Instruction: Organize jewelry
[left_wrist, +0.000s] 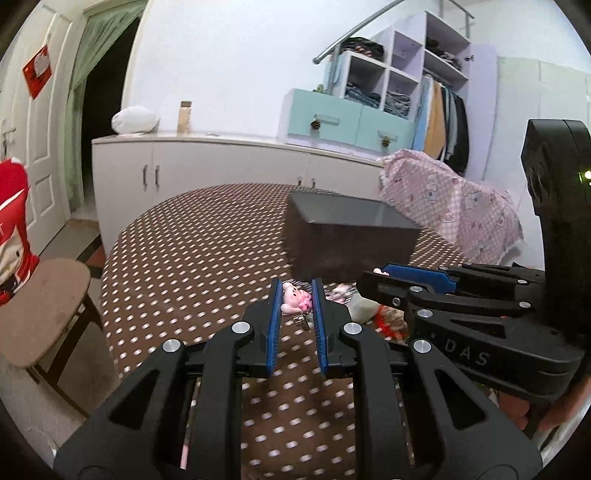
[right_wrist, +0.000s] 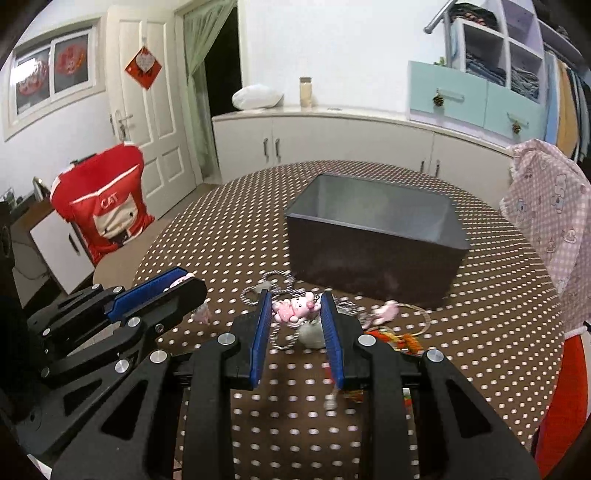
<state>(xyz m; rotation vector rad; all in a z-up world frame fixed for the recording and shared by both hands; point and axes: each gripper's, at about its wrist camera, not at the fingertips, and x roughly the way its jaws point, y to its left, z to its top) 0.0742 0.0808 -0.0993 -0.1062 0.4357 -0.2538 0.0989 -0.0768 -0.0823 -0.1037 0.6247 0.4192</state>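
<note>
While both your tongs clench small pink charms, left tongs and right tongs hang above the surface just short of the dark box; each shallow pinch could slip, dropping a charm outside its near wall.

Matt dark box with smooth grey lining; glossy pink plastic charm; dotted cloth tablecloth.

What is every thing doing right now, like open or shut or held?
left gripper: shut on a pink charm, off the table.
right gripper: shut on a pink pig charm.
dark box: open top, upright on the table, looks empty.
loose jewelry: lying on the table beside the box.
</note>
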